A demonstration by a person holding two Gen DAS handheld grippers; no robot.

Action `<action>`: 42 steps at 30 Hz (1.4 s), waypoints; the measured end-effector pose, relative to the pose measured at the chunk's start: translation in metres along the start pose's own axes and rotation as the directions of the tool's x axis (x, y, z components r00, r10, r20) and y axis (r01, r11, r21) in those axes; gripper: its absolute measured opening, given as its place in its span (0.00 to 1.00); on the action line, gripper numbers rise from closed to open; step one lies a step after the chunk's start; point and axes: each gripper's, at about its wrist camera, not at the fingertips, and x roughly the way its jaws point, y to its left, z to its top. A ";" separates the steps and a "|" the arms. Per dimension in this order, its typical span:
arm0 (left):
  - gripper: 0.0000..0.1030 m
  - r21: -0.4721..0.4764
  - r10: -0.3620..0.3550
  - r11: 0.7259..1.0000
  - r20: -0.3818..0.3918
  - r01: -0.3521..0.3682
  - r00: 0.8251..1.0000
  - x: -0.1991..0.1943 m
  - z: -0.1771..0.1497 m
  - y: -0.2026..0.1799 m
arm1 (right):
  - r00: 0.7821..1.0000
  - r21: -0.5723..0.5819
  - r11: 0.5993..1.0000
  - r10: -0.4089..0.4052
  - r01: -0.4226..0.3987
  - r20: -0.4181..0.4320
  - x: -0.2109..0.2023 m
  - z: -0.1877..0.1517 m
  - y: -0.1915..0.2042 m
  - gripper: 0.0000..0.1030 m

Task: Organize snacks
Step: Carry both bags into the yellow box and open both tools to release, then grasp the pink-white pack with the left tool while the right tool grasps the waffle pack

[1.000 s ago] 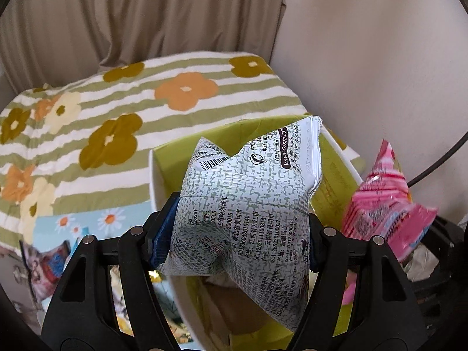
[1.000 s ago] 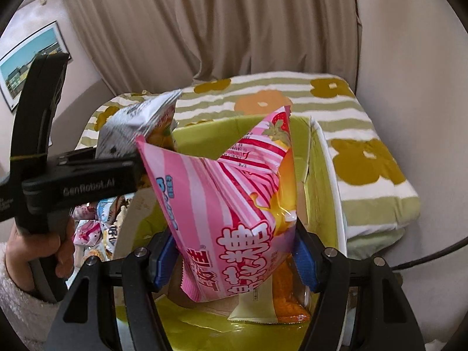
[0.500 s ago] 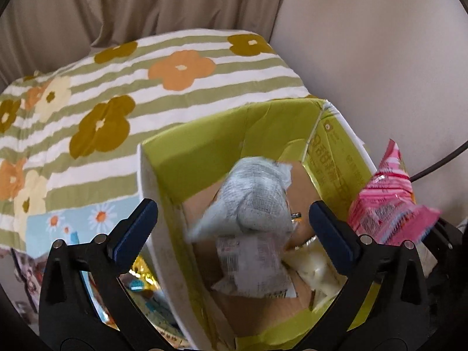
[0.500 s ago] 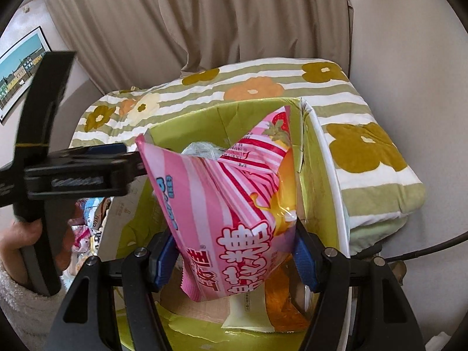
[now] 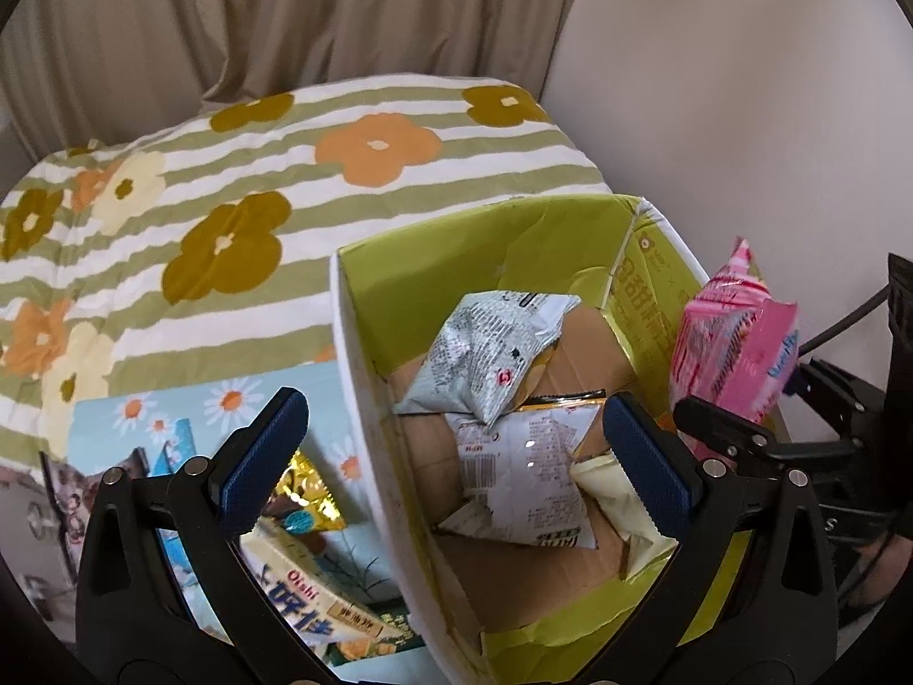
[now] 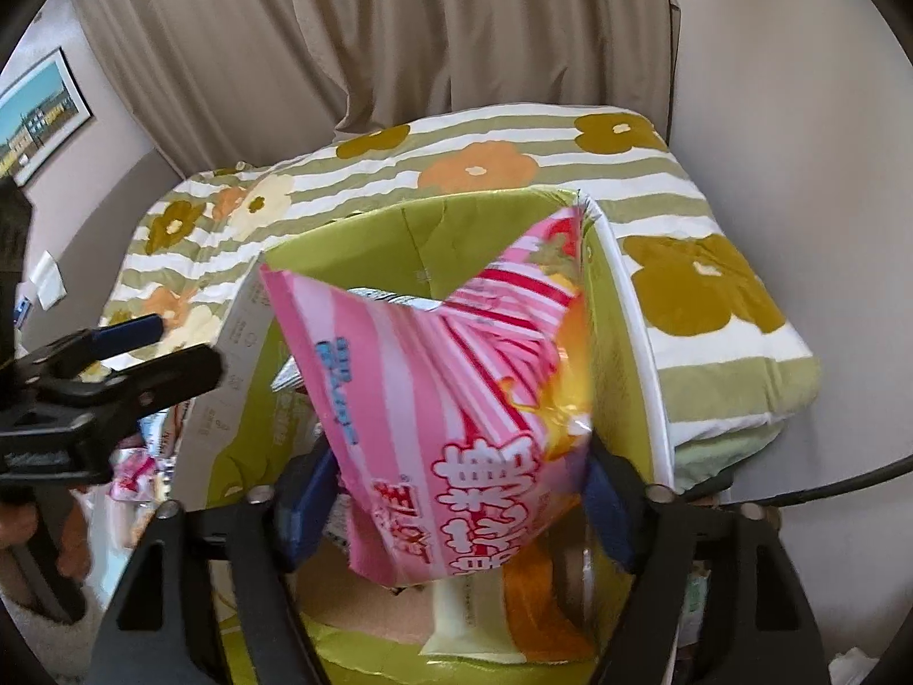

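Note:
An open cardboard box with a lime-green inside [image 5: 513, 240] stands on the bed. A grey-white snack bag [image 5: 485, 359] lies inside it on other packets [image 5: 519, 485]. My left gripper [image 5: 456, 456] is open and empty above the box's left wall. My right gripper [image 6: 456, 502] is shut on a pink striped snack bag [image 6: 456, 399] and holds it over the box [image 6: 622, 354]. That pink bag [image 5: 736, 331] also shows at the box's right edge in the left wrist view.
Loose snack packets [image 5: 308, 588] lie on a light-blue floral mat [image 5: 188, 422] left of the box. A striped flowered quilt [image 5: 239, 182] covers the bed behind. A wall and a black cable [image 6: 827, 479] are on the right, curtains behind.
My left gripper opened and dropped the grey-white bag, which now lies inside the box. The right gripper keeps the pink bag and has moved a little nearer over the box.

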 end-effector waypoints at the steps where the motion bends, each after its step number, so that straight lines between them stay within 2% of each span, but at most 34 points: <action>1: 0.99 -0.003 0.002 1.000 0.001 -0.002 1.000 -0.002 -0.001 0.001 | 1.000 0.000 1.000 -0.003 0.003 0.012 0.000 0.000 0.000 0.84; 2: 0.99 -0.007 0.005 1.000 0.002 -0.005 1.000 -0.004 -0.003 0.001 | 1.000 0.003 1.000 -0.001 0.001 0.028 -0.002 0.000 -0.001 0.87; 3: 0.99 -0.014 0.011 1.000 -0.002 -0.011 1.000 -0.007 -0.006 0.003 | 0.999 0.006 1.000 0.004 -0.005 0.038 -0.005 -0.001 -0.002 0.97; 4: 0.99 -0.019 0.015 1.000 -0.003 -0.015 1.000 -0.008 -0.008 0.004 | 0.999 0.008 1.000 0.015 -0.015 0.046 -0.008 -0.001 -0.003 0.99; 10: 0.99 -0.051 0.030 0.998 0.008 -0.030 1.000 -0.026 -0.028 0.009 | 0.998 -0.033 0.999 0.003 -0.001 0.061 -0.022 -0.012 0.000 0.99; 14: 0.99 -0.069 0.041 0.997 0.023 -0.039 0.999 -0.041 -0.039 0.008 | 0.997 -0.025 0.999 0.039 -0.038 0.072 -0.035 -0.017 0.000 0.99; 27: 0.99 -0.105 0.103 0.991 0.158 -0.087 0.982 -0.110 -0.058 -0.004 | 0.981 -0.111 0.991 0.096 -0.078 0.166 -0.090 -0.017 0.025 0.99; 31: 0.99 -0.141 0.139 0.983 0.174 -0.115 0.975 -0.130 -0.072 -0.004 | 0.972 -0.180 0.980 0.125 -0.089 0.198 -0.103 -0.022 0.037 1.00; 35: 0.99 -0.161 0.195 0.973 0.179 -0.167 0.964 -0.148 -0.091 0.000 | 0.962 -0.215 0.967 0.185 -0.140 0.202 -0.109 -0.026 0.050 1.00; 42: 0.99 -0.262 0.286 0.936 0.165 -0.237 0.944 -0.178 -0.131 0.044 | 0.943 -0.255 0.944 0.263 -0.209 0.201 -0.117 -0.033 0.082 1.00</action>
